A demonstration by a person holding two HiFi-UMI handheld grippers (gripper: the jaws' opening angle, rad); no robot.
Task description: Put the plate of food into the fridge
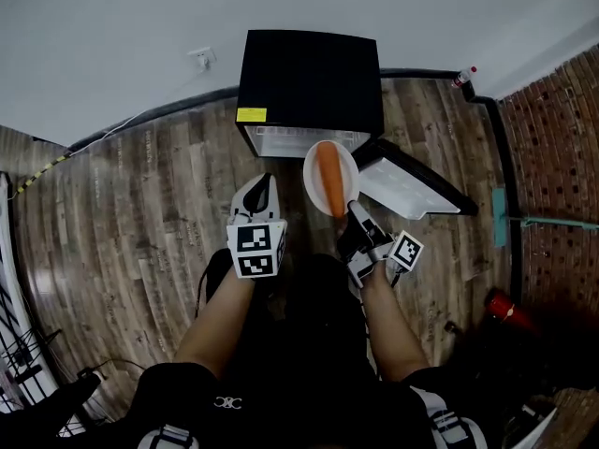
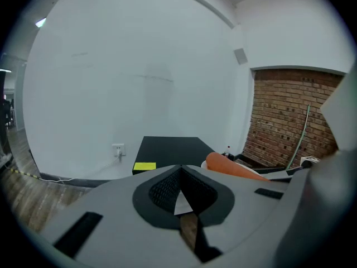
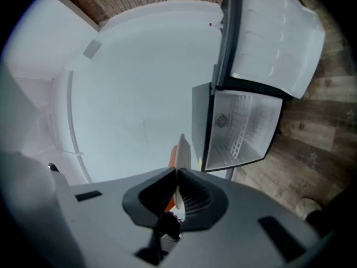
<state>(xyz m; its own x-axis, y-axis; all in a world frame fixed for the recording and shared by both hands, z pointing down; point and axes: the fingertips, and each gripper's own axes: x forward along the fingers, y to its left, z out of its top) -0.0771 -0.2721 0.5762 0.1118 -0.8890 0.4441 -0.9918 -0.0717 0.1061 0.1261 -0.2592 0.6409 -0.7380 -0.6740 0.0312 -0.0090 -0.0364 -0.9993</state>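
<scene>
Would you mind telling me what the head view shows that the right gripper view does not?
Only the head view shows the left gripper and the white wall socket beside the black fridge. Only the right gripper view shows the white wire rack inside the fridge. Both show the right gripper shut on the round white plate of long orange food, and the open fridge door.

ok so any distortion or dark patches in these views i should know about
Head view: even light, sharp, but the wall line bows and the black fridge top lacks detail. Left gripper view: fisheye, dark corners, foreground soft. Right gripper view: same vignette, scene rolled sideways.
</scene>
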